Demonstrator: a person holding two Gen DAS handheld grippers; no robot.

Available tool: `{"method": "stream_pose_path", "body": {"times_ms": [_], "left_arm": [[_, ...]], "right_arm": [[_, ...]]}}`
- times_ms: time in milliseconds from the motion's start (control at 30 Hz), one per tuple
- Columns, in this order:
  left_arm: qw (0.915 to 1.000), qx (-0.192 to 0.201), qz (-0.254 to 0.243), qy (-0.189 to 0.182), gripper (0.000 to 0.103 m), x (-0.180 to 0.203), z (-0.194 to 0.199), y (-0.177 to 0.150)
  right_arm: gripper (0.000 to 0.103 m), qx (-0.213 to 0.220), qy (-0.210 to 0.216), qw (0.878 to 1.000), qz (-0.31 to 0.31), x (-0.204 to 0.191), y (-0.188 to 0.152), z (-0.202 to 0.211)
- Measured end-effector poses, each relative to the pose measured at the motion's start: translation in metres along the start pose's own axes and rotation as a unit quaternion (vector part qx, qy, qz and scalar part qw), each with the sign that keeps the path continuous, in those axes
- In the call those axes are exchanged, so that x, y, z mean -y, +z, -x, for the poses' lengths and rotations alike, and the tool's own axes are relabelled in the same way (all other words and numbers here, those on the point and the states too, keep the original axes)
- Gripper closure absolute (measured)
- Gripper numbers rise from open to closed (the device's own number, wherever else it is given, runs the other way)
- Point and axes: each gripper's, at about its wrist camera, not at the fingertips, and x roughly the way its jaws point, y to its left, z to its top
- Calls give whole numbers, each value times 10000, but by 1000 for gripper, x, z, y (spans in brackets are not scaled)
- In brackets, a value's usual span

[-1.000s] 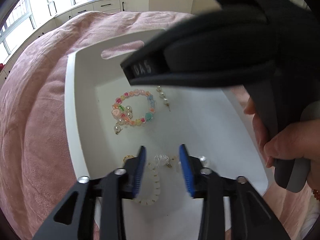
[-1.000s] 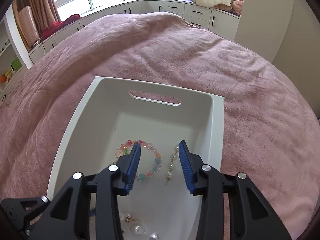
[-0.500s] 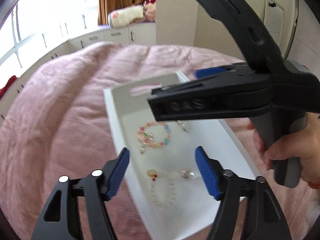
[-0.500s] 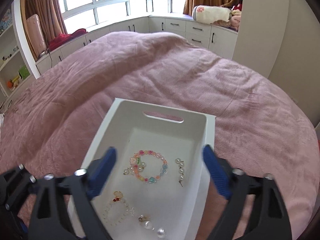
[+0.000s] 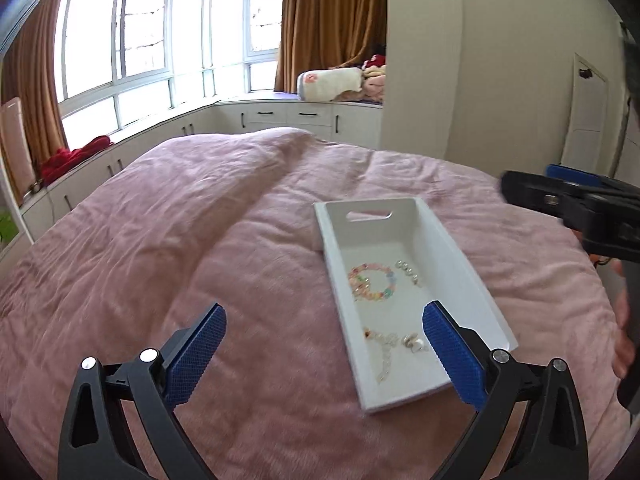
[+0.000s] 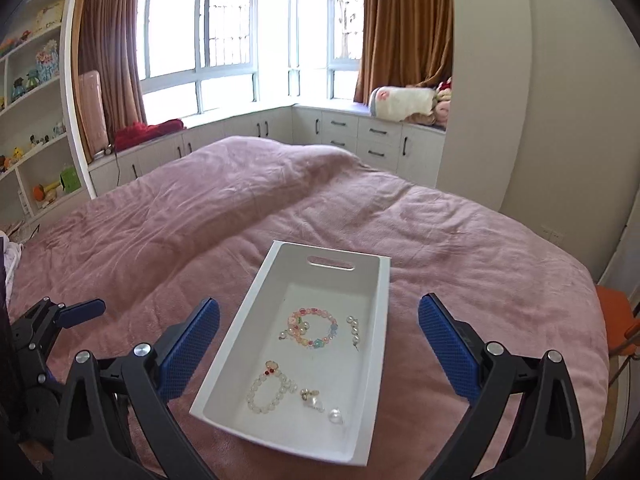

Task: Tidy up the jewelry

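Observation:
A white tray [image 6: 240, 330] with a handle slot lies on the pink bedspread [image 6: 180, 232]. Inside lie a colourful bead bracelet [image 6: 313, 327], a pearl drop earring [image 6: 354, 330], a white pearl bracelet [image 6: 267, 393] and small pearl earrings [image 6: 316, 400]. The tray [image 5: 468, 276] and the colourful bracelet [image 5: 372, 283] also show in the left wrist view. My right gripper [image 6: 319, 348] is wide open and empty, held above the tray's near end. My left gripper [image 5: 324, 354] is wide open and empty, above the bed just left of the tray.
White cabinets [image 6: 360, 136] with a rolled blanket [image 6: 400, 102] run under the windows behind the bed. Shelves with toys [image 6: 32, 120] stand at the left. An orange object [image 6: 616, 312] sits off the bed's right side. The right gripper's body [image 5: 580, 212] shows at the right edge.
Both grippers have pulled up and back from inside the tray and opened wide. The tray now looks smaller and farther away.

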Motion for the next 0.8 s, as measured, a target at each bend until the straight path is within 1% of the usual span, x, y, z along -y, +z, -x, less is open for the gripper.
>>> {"method": "stream_pose_path", "body": {"times_ms": [100,133,267,400,433,567,700,800], "left_arm": [[9999,6,116,-63,3,-8,5,-10],[9999,17,121,-38,4,-10,5,-13],[9999,122,40,17,3,-9,10,-22],[9997,233,13,66,3,-7,16,-29],[9996,287,37,53,3,-7,18,-30],[9991,391,143,-17,3,-10,21,-34],[9988,445,226,-6,3,-11,22,-36],[9988,467,111,60,3,-6,22,-40]], "right_arm": [[5,59,-173,9998,-15,-8,-23,13],[5,51,-167,9998,-8,-10,-30,16],[5,145,-245,9996,4,-24,-58,26],[5,213,-459,9985,225,-40,-80,32],[5,209,-449,9984,266,-43,-85,33],[5,60,-329,9992,198,-45,-98,31],[5,-24,-317,9995,67,-41,-108,28],[5,-51,-378,9993,51,-40,-114,27]]}}
